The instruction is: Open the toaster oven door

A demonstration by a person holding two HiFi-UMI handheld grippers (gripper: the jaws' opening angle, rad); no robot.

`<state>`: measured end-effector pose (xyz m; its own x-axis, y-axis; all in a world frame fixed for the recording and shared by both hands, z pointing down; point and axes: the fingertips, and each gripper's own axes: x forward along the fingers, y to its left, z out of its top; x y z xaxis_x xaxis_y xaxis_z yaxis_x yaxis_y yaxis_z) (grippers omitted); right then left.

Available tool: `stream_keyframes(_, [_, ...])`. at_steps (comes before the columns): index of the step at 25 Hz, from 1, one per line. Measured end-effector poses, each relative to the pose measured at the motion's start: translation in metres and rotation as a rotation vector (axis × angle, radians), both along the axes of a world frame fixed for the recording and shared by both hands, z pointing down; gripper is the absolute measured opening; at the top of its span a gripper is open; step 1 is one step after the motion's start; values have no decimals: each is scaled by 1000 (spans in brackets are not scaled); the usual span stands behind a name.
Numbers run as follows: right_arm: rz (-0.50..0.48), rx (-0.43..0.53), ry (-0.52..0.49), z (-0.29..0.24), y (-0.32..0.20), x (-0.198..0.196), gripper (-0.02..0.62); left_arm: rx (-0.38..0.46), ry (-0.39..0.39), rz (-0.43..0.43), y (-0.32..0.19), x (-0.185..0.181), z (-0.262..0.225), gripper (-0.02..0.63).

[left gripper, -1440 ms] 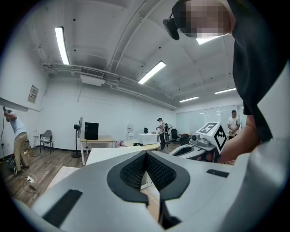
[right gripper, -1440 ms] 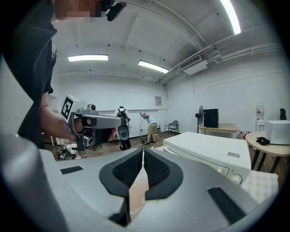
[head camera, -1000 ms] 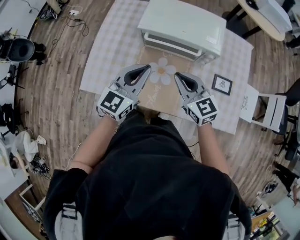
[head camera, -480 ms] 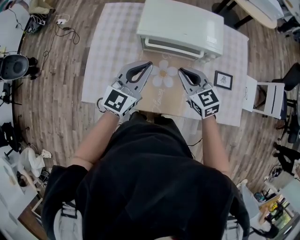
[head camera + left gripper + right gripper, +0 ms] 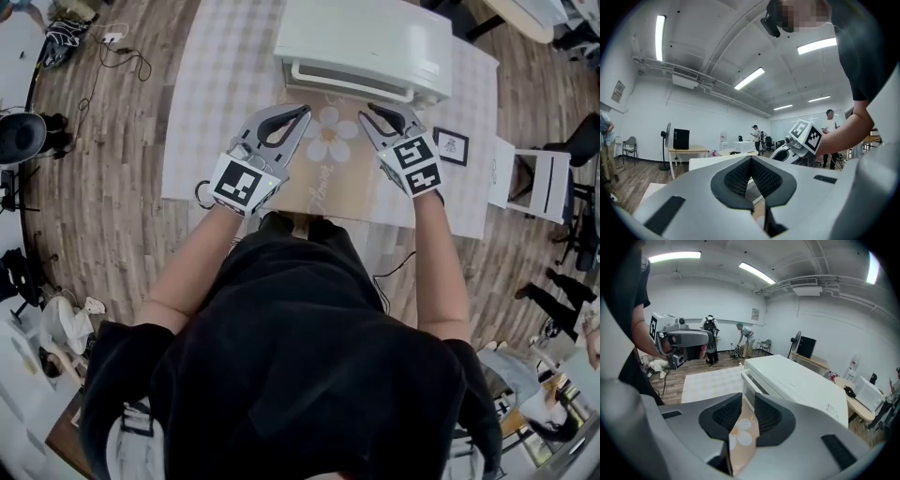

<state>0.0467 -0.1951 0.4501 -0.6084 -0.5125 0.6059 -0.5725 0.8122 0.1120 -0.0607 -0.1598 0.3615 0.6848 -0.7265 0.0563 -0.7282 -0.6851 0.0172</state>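
The white toaster oven [image 5: 361, 42] stands at the far side of the table, its door shut and the long handle [image 5: 349, 82] running across its front. My right gripper [image 5: 375, 109] hangs just short of the oven's front. Its jaws have just been opening and stand open with nothing between them. In the right gripper view the gripper [image 5: 747, 398] points down at the oven's front [image 5: 752, 380], with the oven's top [image 5: 801, 380] to the right. My left gripper [image 5: 305, 112] is shut and empty, further left over the mat and apart from the oven; its pads [image 5: 750, 161] meet.
A tan mat with a daisy print [image 5: 328, 141] lies on the checked tablecloth [image 5: 216, 84] before the oven. A small framed picture [image 5: 451, 145] sits to the right. A white chair [image 5: 530, 187] stands beside the table. Several people stand in the room beyond.
Both grippers have moved forward toward the oven, the right one further, and it has tipped downward. The right gripper's jaws have parted; the left stays shut.
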Motion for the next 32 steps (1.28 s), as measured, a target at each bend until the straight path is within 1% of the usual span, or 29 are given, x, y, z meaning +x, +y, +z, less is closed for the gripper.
stream_keyframes(2, [-10, 7, 47, 8, -7, 2, 104, 4, -10, 1, 0, 1, 5, 12])
stream_keyframes(4, [-18, 13, 89, 15, -13, 4, 110, -15, -5, 2, 2, 3, 8, 12])
stream_keyframes(7, [-35, 19, 149, 24, -23, 5, 120, 10, -2, 13, 3, 5, 8, 12])
stream_keyframes(12, [-79, 24, 280, 39, -37, 8, 135, 13, 1, 14, 6, 5, 5, 12])
stream_keyframes(16, [-115, 35, 342, 47, -46, 3, 141, 14, 7, 3, 8, 5, 6, 12])
stream_keyframes(23, [-184, 35, 510, 69, -56, 0, 140, 16, 10, 13, 16, 5, 3, 14])
stream_keyframes(28, [-212, 53, 592, 76, -61, 0, 132, 8, 10, 11, 22, -1, 4, 12])
stream_keyframes(32, [-249, 57, 646, 82, -62, -1, 110, 14, 8, 4, 23, -6, 7, 12])
